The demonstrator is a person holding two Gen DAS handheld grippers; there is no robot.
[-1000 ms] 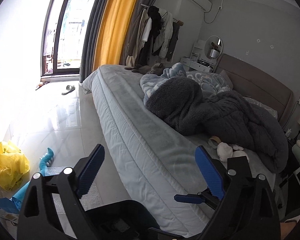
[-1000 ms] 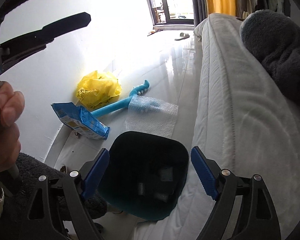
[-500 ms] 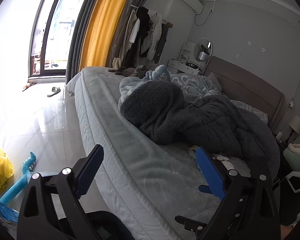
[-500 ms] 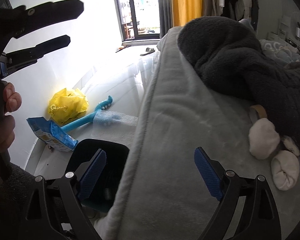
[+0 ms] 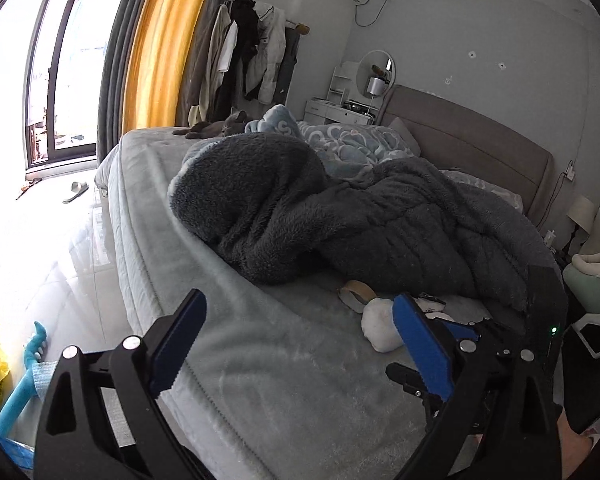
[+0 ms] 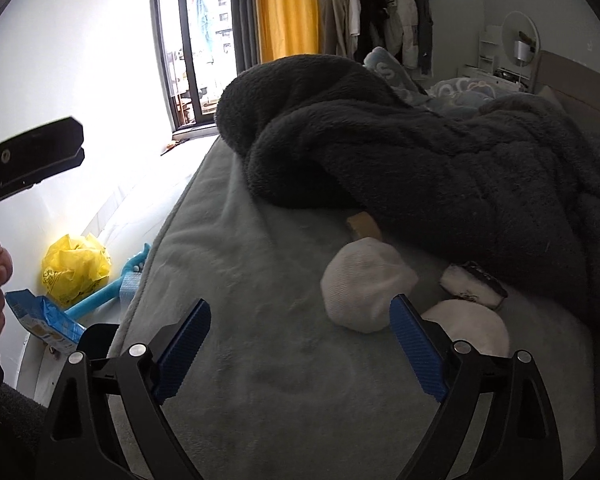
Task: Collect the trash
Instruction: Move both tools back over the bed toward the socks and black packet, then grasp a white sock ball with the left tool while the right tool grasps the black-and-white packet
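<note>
On the grey bed (image 6: 268, 344) lie two white balled-up wads (image 6: 364, 288) (image 6: 470, 326), a brown tape roll (image 6: 364, 224) half under the dark blanket, and a black-and-white wrapper (image 6: 474, 284). My right gripper (image 6: 300, 346) is open and empty, hovering over the bed just short of the nearer wad. My left gripper (image 5: 300, 344) is open and empty over the bed edge; it sees a wad (image 5: 380, 328) and the tape roll (image 5: 356, 294). On the floor lie a yellow bag (image 6: 76, 268), a blue packet (image 6: 44, 324) and bubble wrap (image 6: 130, 286).
A dark fleece blanket (image 5: 340, 216) covers the bed's middle. A black bin (image 6: 96, 338) stands on the floor by the bed corner. A blue toy stick (image 6: 104, 294) lies by the yellow bag. A cat (image 5: 216, 128) rests at the bed's far end.
Both grippers swung from the floor and bin up over the bed, toward the white wads. The bin has slid to the lower left of the right wrist view. Both stay open.
</note>
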